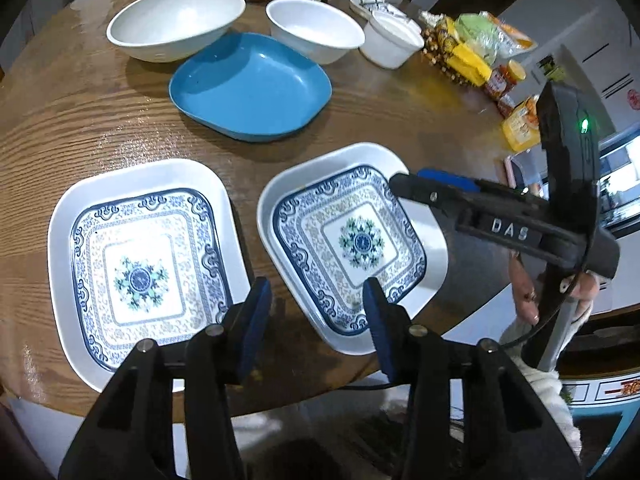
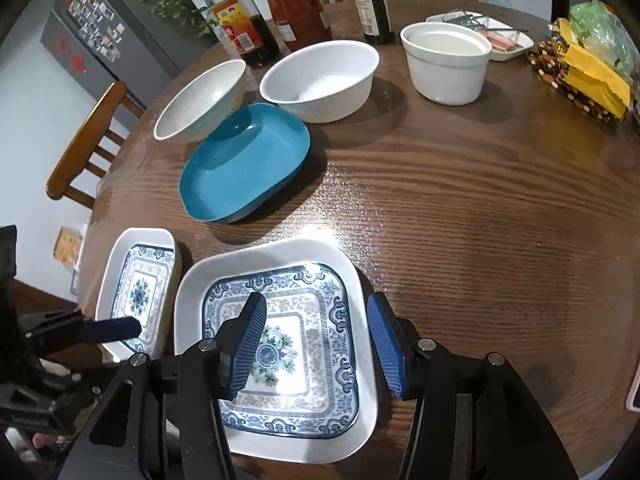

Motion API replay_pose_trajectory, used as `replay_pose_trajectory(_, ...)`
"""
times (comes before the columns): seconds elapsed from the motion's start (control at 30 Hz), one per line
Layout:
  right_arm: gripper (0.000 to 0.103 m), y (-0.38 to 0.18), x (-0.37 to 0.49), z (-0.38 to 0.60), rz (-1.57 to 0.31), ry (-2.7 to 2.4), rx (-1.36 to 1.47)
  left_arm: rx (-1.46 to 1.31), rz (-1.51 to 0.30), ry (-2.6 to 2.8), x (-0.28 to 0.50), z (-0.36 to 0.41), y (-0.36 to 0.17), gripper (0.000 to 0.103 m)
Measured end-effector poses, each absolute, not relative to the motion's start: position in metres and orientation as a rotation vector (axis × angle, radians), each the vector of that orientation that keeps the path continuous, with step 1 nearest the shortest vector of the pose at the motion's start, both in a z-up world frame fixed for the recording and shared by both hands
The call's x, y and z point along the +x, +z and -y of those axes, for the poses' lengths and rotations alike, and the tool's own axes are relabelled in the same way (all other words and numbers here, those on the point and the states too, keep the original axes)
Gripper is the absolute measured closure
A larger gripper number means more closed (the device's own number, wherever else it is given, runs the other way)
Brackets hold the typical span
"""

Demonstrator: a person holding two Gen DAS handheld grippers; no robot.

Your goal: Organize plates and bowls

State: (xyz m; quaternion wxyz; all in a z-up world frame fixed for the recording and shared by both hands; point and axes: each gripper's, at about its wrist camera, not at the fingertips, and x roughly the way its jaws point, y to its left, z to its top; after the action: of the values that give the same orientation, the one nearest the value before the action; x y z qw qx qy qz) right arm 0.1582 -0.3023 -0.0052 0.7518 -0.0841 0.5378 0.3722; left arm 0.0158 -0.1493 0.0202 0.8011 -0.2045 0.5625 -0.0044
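From the left wrist view, taking the teal dish [image 1: 250,86] as landmark: two patterned square plates [image 1: 140,268] [image 1: 352,244] lie side by side on the desk [image 1: 80,120] nearer the camera than the dish, apart from each other; two large white bowls [image 1: 176,16] [image 1: 316,28] stand just beyond the dish, one at each far corner; one white ramekin [image 1: 392,42] sits further right of it; three bottles behind the bowls are cut off at the top edge; snack packets to the dish's right are too jumbled to count. The left tongs [image 1: 316,312] hang released above the gap between the two plates, nothing between the blue pads; the right tongs [image 1: 432,184] reach in over the far corner of the right plate, their gap hard to judge here; a hand [image 1: 560,292] holds their handle, partly hidden.

From the right wrist view: the same count holds, two patterned plates [image 2: 138,292] [image 2: 280,344], one teal dish [image 2: 244,164], two white bowls [image 2: 200,100] [image 2: 320,80], one ramekin [image 2: 446,62]; a small white tray [image 2: 500,36] lies beyond the ramekin, its contents unclear; four bottles stand behind the bowls, all cropped. The right tongs [image 2: 316,344] stand released over the near plate's right half, one pad above its pattern, the other past its right rim, gripping nothing. The left tongs [image 2: 116,328] poke over the further-left plate, only one finger clear.
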Motion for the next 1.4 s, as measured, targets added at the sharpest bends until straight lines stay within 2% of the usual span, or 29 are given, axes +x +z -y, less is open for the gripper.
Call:
replay_pose_trajectory(0.27, 0.049, -0.013, 0.162, 0.306, -1.196, 0.830, -0.181, -0.431, -1.297, 0.043, 0.031, 0.158, 0.005, 0.059)
replay_pose_trajectory(0.77, 0.049, -0.023, 0.166, 0.308, -1.216, 0.857, -0.150, -0.548, -1.308, 0.104, 0.030, 0.140, 0.001, 0.059)
replay_pose_trajectory(0.97, 0.049, -0.025, 0.164, 0.305, -1.207, 0.856, -0.169, -0.551, -1.320, 0.077, 0.033, 0.141, -0.007, 0.070)
replay_pose_trajectory(1.4, 0.049, -0.025, 0.160, 0.298, -1.198, 0.873, -0.190, -0.596, -1.332, 0.039, 0.041, 0.141, -0.016, 0.071)
